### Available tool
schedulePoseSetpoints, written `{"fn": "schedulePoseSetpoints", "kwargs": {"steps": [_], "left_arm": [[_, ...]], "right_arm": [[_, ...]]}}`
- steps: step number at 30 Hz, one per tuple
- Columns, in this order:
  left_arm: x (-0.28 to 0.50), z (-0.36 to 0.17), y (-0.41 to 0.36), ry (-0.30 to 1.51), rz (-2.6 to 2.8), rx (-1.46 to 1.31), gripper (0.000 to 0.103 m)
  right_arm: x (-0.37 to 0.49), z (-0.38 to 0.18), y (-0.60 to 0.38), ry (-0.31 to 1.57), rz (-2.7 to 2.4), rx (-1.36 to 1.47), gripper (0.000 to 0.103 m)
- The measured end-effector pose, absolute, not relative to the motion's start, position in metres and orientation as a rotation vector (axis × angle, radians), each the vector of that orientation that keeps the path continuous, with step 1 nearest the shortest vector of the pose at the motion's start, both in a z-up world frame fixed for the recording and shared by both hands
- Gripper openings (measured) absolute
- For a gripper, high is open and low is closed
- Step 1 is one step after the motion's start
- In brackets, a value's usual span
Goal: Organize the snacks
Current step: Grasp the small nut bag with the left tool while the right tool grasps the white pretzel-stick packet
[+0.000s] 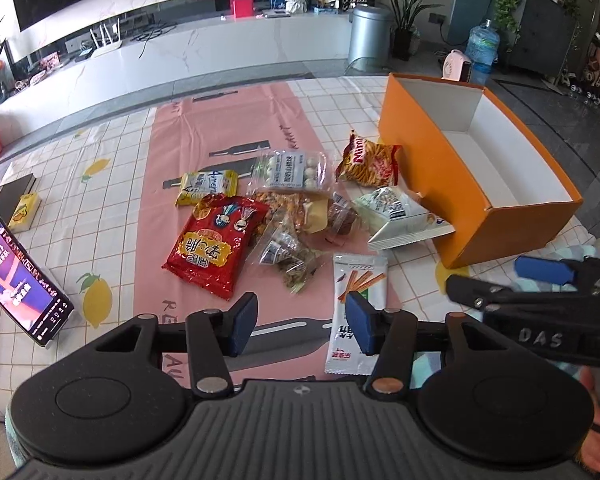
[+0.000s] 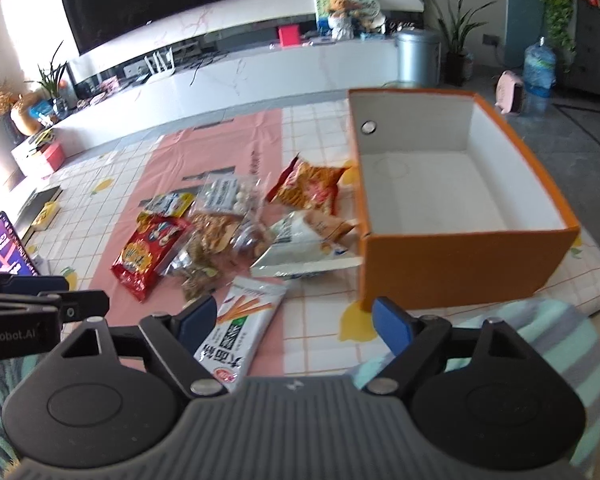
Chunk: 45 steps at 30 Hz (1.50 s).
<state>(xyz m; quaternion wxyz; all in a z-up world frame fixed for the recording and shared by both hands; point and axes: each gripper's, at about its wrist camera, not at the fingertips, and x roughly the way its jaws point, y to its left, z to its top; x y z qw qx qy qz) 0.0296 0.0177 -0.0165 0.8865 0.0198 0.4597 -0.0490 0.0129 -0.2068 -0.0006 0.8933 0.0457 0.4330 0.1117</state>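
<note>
Left gripper [image 1: 303, 323] wide, holding nothing; right gripper [image 2: 294, 322] likewise. White stick-snack packet [image 2: 236, 332] apparently under both. Orange box [image 2: 460, 268] beside it.

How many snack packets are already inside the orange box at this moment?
0. The orange box shows only its bare white interior in both views. All the packets, such as the red bag and the white stick-snack packet, lie outside on the tablecloth.
</note>
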Motion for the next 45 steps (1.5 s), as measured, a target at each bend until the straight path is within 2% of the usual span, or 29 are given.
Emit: {"fn": "schedulePoseSetpoints", "kwargs": {"steps": [5, 9, 12, 15, 19, 27, 32, 35, 38, 42, 45], "left_arm": [[0.040, -0.026, 0.030, 0.995, -0.060, 0.040, 0.061], [0.050, -0.035, 0.046, 1.034, -0.032, 0.000, 0.062], [0.057, -0.040, 0.054, 1.054, -0.015, 0.003, 0.062], [0.064, -0.043, 0.062, 1.070, -0.009, 0.007, 0.062], [0.072, -0.042, 0.071, 1.076, -0.009, -0.004, 0.065], [0.087, -0.048, 0.075, 1.065, -0.050, -0.032, 0.067], [0.093, -0.060, 0.071, 1.079, -0.078, -0.023, 0.067], [0.095, -0.064, 0.067, 1.087, -0.091, -0.016, 0.067], [0.098, -0.070, 0.065, 1.087, -0.120, -0.041, 0.067], [0.103, -0.080, 0.061, 1.092, -0.132, -0.094, 0.067], [0.108, -0.086, 0.056, 1.090, -0.136, -0.130, 0.073]], "right_arm": [[0.033, -0.028, -0.184, 1.005, 0.267, 0.111, 0.082], [0.047, -0.046, -0.167, 1.074, 0.264, 0.082, 0.088], [0.057, -0.058, -0.156, 1.121, 0.257, 0.070, 0.088], [0.068, -0.073, -0.146, 1.176, 0.235, 0.070, 0.093], [0.079, -0.091, -0.133, 1.231, 0.213, 0.062, 0.093], [0.087, -0.111, -0.113, 1.273, 0.202, 0.011, 0.094], [0.085, -0.115, -0.104, 1.224, 0.200, -0.087, 0.093], [0.084, -0.114, -0.104, 1.192, 0.206, -0.122, 0.081], [0.085, -0.109, -0.110, 1.165, 0.220, -0.133, 0.061], [0.091, -0.107, -0.121, 1.166, 0.262, -0.127, 0.054], [0.094, -0.105, -0.132, 1.164, 0.286, -0.125, 0.053]]}}
